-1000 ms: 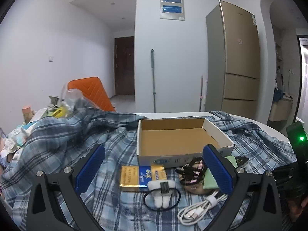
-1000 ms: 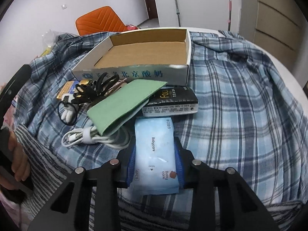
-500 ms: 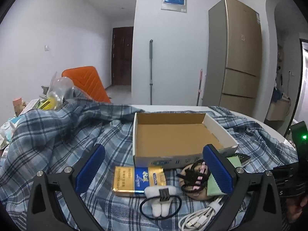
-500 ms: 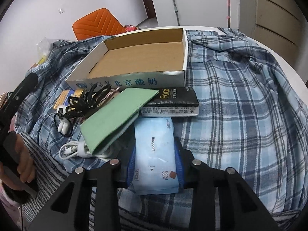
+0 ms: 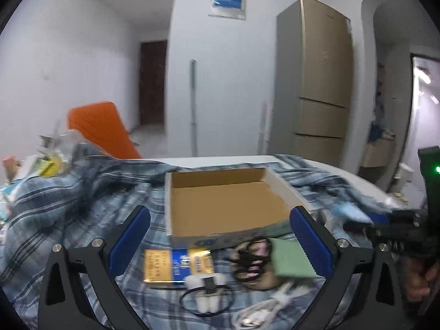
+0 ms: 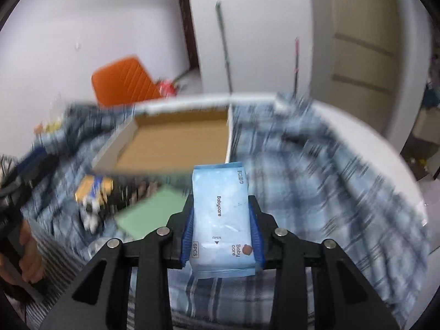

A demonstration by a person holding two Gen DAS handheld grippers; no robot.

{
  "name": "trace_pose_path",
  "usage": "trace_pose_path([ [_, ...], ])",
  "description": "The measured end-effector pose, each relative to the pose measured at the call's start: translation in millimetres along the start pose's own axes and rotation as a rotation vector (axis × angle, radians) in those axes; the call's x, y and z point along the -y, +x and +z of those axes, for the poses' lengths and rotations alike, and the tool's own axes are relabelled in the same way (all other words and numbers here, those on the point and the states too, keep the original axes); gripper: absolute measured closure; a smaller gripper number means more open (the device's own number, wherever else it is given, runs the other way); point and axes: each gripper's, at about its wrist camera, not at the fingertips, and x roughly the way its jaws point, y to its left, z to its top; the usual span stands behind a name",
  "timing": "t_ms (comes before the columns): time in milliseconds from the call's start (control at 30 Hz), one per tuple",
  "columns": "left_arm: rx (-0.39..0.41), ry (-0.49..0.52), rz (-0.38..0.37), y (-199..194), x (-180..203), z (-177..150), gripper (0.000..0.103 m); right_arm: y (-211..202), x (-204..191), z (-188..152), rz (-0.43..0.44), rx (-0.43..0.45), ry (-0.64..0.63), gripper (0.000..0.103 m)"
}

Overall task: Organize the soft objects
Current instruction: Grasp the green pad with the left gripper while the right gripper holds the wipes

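Clamping the wet-wipes pack (image 6: 221, 220) in my right hand-held gripper (image 6: 222, 229), I hold it above the plaid-covered surface (image 6: 316, 192), aimed at the empty cardboard box (image 6: 176, 140); left hand-held gripper (image 5: 220, 243) gapes empty.

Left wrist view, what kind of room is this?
Probably a home dining or kitchen area: a tall gold fridge against the wall, an orange chair, and a round table draped with a plaid cloth.

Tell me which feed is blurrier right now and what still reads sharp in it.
Right wrist view: heavy motion smear over the plaid cloth and cardboard box; only the right gripper and its clamped wipes pack stay crisp. Left wrist view: milder blur, box edges still readable, fisheye bending at the borders.
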Motion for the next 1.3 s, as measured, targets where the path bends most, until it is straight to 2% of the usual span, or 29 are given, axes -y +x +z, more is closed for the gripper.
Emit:
trace_pose_path([
  [67, -0.04, -0.01, -0.07, 1.6, 0.3, 13.1, 0.0, -13.8, 2.7, 12.5, -0.016, 0.086, 0.005, 0.069],
  [133, -0.106, 0.004, -0.1, 9.6, 5.5, 23.5, 0.001, -18.6, 2.8, 18.5, -0.033, 0.152, -0.002, 0.069],
  [200, -0.173, -0.009, -0.141, 20.0, 11.8, 28.0, 0.006, -14.3, 2.5, 17.8, -0.04, 0.176, -0.009, 0.069],
  [267, -0.223, -0.011, -0.164, 30.9, 20.8, 27.0, 0.008, -4.5, 3.1, 9.9, -0.033, 0.175, -0.02, 0.069],
  [333, -0.267, 0.011, -0.161, 40.1, 32.4, 22.3, 0.008, 5.0, 8.2, 1.2, -0.064, 0.174, -0.015, 0.069],
  [400, -0.333, 0.065, -0.156, 53.2, 48.7, 14.1, 0.008, 14.2, 16.9, -2.3, -0.048, 0.136, 0.025, 0.069],
  [500, -0.44, 0.16, -0.162, 71.9, 71.6, -1.1, 0.008, 14.7, 28.7, -1.9, -0.046, 0.129, 0.084, 0.069],
  [633, -0.542, 0.21, -0.194, 88.3, 91.7, -15.8, 0.008, 18.0, 34.1, -4.8, -0.031, 0.106, 0.104, 0.068],
  [767, -0.552, 0.243, -0.185, 95.9, 106.9, -19.3, 0.008, 20.7, 31.5, -5.2, -0.025, 0.094, 0.088, 0.068],
  [1067, -0.598, 0.298, -0.114, 110.8, 126.7, -33.7, 0.009, 21.9, 31.4, -7.0, -0.023, 0.083, 0.085, 0.066],
  [1167, -0.584, 0.315, -0.05, 112.2, 127.1, -37.3, 0.02, 21.2, 32.7, -7.5, -0.023, 0.085, 0.091, 0.066],
  [1300, -0.607, 0.296, -0.07, 112.4, 127.1, -38.9, 0.029, 20.9, 32.8, -7.9, -0.021, 0.084, 0.092, 0.066],
])
